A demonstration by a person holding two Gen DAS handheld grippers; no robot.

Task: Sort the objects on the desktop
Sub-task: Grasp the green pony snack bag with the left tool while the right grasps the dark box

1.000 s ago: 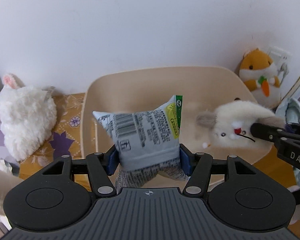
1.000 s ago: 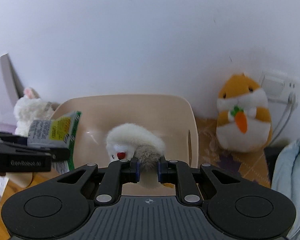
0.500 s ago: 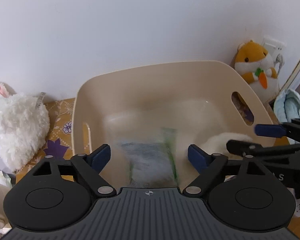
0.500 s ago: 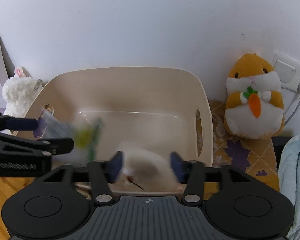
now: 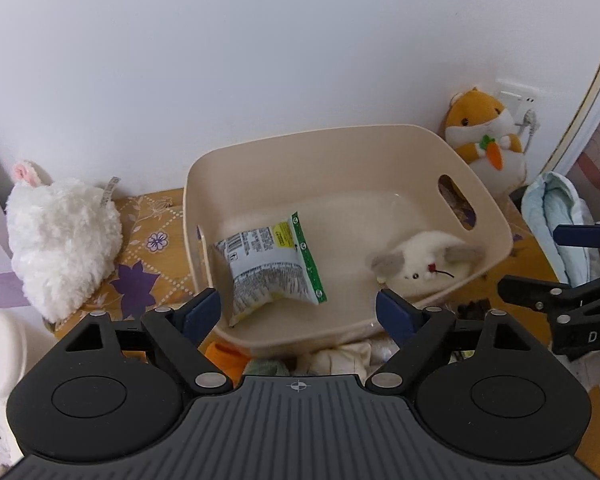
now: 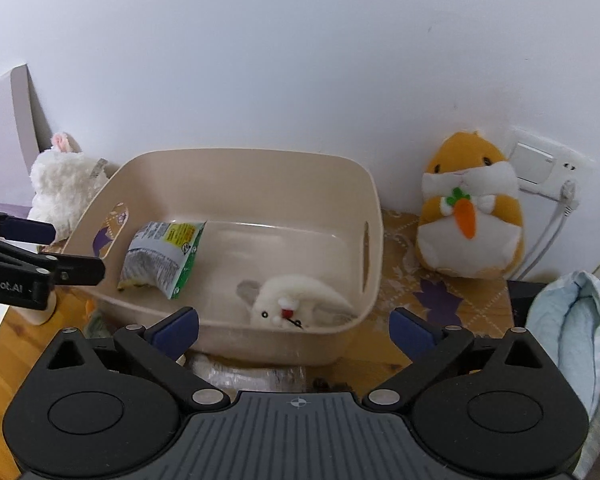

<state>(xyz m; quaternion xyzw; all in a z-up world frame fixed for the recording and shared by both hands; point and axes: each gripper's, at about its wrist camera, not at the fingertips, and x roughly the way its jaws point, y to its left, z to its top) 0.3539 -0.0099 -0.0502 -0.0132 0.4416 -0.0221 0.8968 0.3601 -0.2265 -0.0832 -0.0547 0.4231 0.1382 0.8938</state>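
A beige plastic bin (image 5: 380, 140) (image 6: 228, 162) stands against the wall. A grey snack packet with a green edge (image 5: 272, 264) (image 6: 164, 256) lies in its left half. A small white plush mouse (image 5: 420, 260) (image 6: 296, 300) lies in its right half. My left gripper (image 5: 300, 312) is open and empty above the bin's near rim. My right gripper (image 6: 294, 328) is open and empty above the near rim, over the mouse. Each gripper shows at the edge of the other's view.
A white plush rabbit (image 5: 60, 236) (image 6: 64, 184) sits left of the bin. An orange hamster plush with a carrot (image 5: 488, 140) (image 6: 468, 208) sits right of it by a wall socket (image 6: 540, 164). A pale blue cloth (image 6: 572, 328) lies at the right. Small items lie under the near rim.
Both grippers opened and pulled back and up. The snack packet dropped from the left gripper into the bin, and the plush mouse dropped from the right gripper into the bin.
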